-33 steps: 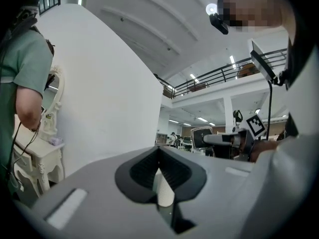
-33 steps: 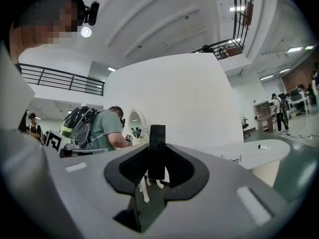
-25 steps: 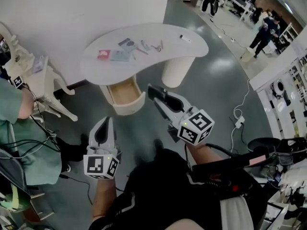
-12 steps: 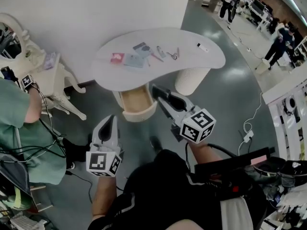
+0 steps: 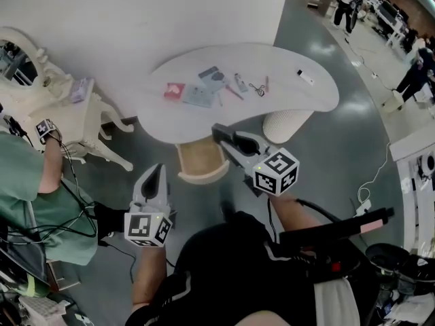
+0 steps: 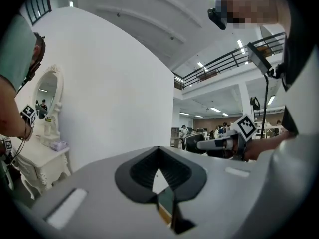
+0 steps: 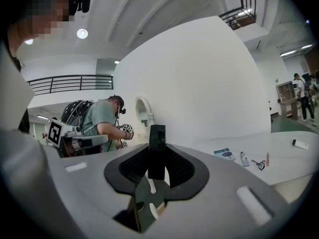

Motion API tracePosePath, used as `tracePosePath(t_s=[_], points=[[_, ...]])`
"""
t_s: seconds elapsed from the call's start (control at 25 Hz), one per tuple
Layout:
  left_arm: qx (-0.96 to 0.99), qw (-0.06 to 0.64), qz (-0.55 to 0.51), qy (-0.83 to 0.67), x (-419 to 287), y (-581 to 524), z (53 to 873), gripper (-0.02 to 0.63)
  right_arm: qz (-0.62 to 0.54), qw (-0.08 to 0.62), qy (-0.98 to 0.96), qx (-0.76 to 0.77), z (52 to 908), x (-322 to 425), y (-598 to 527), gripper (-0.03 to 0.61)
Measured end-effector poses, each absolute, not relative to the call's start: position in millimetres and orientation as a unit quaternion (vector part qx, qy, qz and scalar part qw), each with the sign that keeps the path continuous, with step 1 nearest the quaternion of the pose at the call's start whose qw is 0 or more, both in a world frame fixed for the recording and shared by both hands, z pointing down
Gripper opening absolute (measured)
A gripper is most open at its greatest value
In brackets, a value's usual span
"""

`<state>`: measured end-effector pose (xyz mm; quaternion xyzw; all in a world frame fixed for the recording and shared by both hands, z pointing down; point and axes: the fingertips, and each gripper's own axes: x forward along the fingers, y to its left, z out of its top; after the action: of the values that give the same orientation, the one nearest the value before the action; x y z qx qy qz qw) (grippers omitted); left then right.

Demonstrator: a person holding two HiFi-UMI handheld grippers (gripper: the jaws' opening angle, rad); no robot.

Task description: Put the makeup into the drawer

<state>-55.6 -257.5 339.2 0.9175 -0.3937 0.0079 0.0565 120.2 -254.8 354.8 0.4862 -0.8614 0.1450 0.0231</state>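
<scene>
My right gripper [image 5: 221, 136] is shut on a black, oblong makeup case [image 7: 157, 138], which stands upright between the jaws in the right gripper view. In the head view its tips hang just above the open drawer [image 5: 202, 160], which shows a pale wooden inside under the white curved table [image 5: 299, 107]. More makeup lies on the tabletop: a red compact [image 5: 174, 90], a blue-grey palette [image 5: 200, 97], a small tube [image 5: 240, 83] and a white stick [image 5: 306, 77]. My left gripper [image 5: 155, 173] is shut and holds nothing, lower left of the drawer.
A white vanity with an oval mirror [image 5: 37, 90] stands at the left, with a person in a green shirt [image 5: 27, 182] beside it. Cables trail on the grey floor [image 5: 333, 161]. The table's round white leg [image 5: 285, 123] stands right of the drawer.
Both grippers have moved forward toward the table. The right gripper's tips, still carrying the black case, now overlap the drawer's edge in the head view.
</scene>
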Motion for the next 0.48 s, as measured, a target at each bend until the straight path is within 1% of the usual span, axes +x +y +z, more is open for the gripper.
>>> tracePosePath(t_s=[0.48], points=[[0.89,0.088,0.047,-0.444,-25.4,-310.4,394.1,0.0,0.217,0.09,-0.892,0.387,447.2,136.5,-316.4,0.095]])
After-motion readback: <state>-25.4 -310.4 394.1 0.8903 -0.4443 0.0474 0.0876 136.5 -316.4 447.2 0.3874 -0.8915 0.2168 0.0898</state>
